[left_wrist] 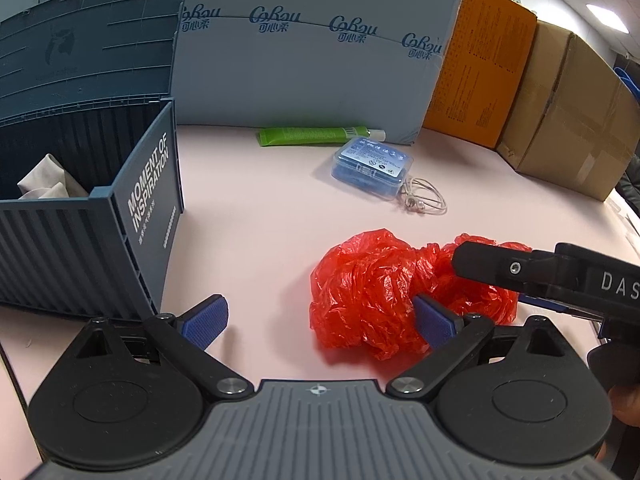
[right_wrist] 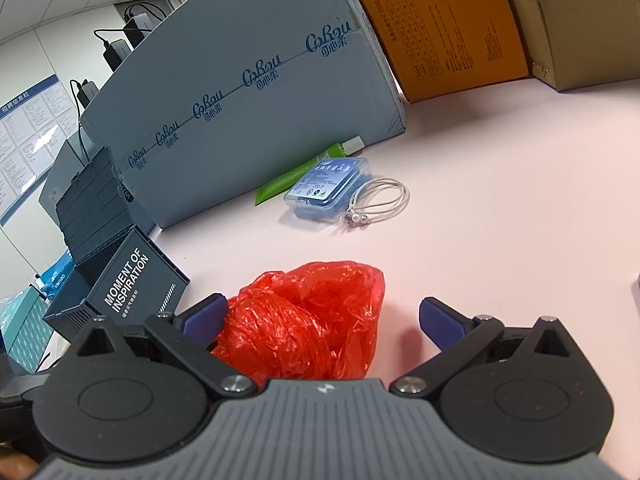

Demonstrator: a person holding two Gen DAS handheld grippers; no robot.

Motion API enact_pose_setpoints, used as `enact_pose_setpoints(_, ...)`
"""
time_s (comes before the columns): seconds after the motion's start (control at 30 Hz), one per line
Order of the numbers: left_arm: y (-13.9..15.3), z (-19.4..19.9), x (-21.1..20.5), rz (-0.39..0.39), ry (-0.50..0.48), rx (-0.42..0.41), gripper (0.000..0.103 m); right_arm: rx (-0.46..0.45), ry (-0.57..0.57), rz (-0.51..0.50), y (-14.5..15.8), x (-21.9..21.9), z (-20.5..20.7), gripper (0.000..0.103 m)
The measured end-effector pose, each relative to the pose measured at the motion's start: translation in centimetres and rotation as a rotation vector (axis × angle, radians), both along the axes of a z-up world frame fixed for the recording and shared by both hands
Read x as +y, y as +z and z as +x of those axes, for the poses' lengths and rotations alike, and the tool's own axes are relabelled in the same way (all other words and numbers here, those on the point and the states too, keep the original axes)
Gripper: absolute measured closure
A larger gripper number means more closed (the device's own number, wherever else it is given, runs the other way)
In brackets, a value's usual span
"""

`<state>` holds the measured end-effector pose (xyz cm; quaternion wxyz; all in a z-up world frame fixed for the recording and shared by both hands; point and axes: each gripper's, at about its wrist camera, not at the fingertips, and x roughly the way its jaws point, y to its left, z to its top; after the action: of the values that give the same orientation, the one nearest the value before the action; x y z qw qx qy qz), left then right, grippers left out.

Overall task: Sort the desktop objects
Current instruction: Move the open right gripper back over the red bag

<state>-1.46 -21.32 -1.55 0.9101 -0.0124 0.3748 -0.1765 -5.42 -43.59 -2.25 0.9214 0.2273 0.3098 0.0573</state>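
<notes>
crumpled red plastic bag (right_wrist: 308, 320) sits right at the mouth of the right gripper (right_wrist: 320, 322), pressed against its left pad while the other pad stands clear over bare pink surface (right_wrist: 500, 200); the jaws are spread wide and grip nothing yet. the left gripper (left_wrist: 320, 320) is just as wide open, its right pad (left_wrist: 434, 322) touching the near side of the bag (left_wrist: 384, 292), its left pad close to the dark blue bin (left_wrist: 92, 216), which stands open at the left with some white cloth (left_wrist: 44, 184) inside. beyond the bag, well apart from it, lie a clear blue case (left_wrist: 372, 166), a white looped cord (left_wrist: 424, 200) touching that case, and a green tube (left_wrist: 316, 135) along the foot of a grey carton (left_wrist: 312, 60).

the likely next step, judging by the task, is closing on the bag and carrying it to the bin. the risks come from the bag itself: thin, slippery film that compresses to almost nothing, so the jaws may pinch only a loose fold and let the rest trail or unfurl. both grippers crowd the same bundle, so they could knock each other or pull it apart. a trailing tail might also catch the bin's rim.
</notes>
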Motion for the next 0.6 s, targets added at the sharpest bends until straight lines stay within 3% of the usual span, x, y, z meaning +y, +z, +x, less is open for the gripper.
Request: enact_pose_setpoints(0.6,-0.86,-0.07,-0.53,0.020,-0.021,-0.018,0.005,0.018,0.038,0.003,-0.91,0.10,0.49,0.001)
